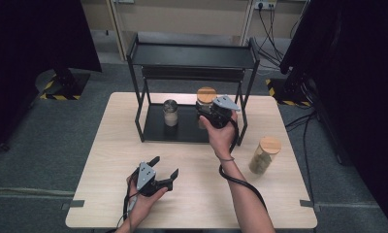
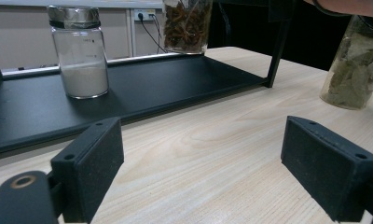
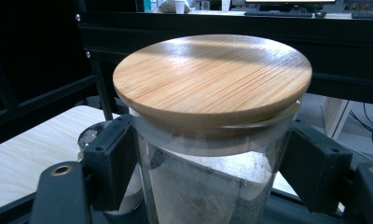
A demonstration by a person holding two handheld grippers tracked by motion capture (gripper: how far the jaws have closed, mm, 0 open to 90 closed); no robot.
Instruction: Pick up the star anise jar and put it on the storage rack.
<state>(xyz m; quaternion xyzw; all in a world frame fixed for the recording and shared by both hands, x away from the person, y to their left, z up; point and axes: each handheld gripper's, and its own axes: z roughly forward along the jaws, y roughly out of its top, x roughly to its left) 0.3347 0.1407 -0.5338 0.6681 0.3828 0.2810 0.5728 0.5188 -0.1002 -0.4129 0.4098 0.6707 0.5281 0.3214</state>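
Pale wood table [image 1: 197,204] on grey carpet, bearing a black rack [image 1: 182,128]: right gripper [image 1: 209,116] clamps wooden-lidded jar [image 1: 206,95] over rack's lower shelf; left gripper [image 1: 164,171] gapes, empty.

In my right gripper view, the jar [image 3: 212,140] I am clamping is cut off at the bottom edge, so I cannot see its base or whether it rests on the shelf. From above, my right gripper [image 1: 212,115] and hand cover most of that jar's body. In my left gripper view, the top edge cuts away the lid of the jar of dark dried pieces [image 2: 187,23], and the leaf jar [image 2: 357,65] loses its top and right side. The small jar [image 3: 89,137] behind my jaw is mostly hidden.
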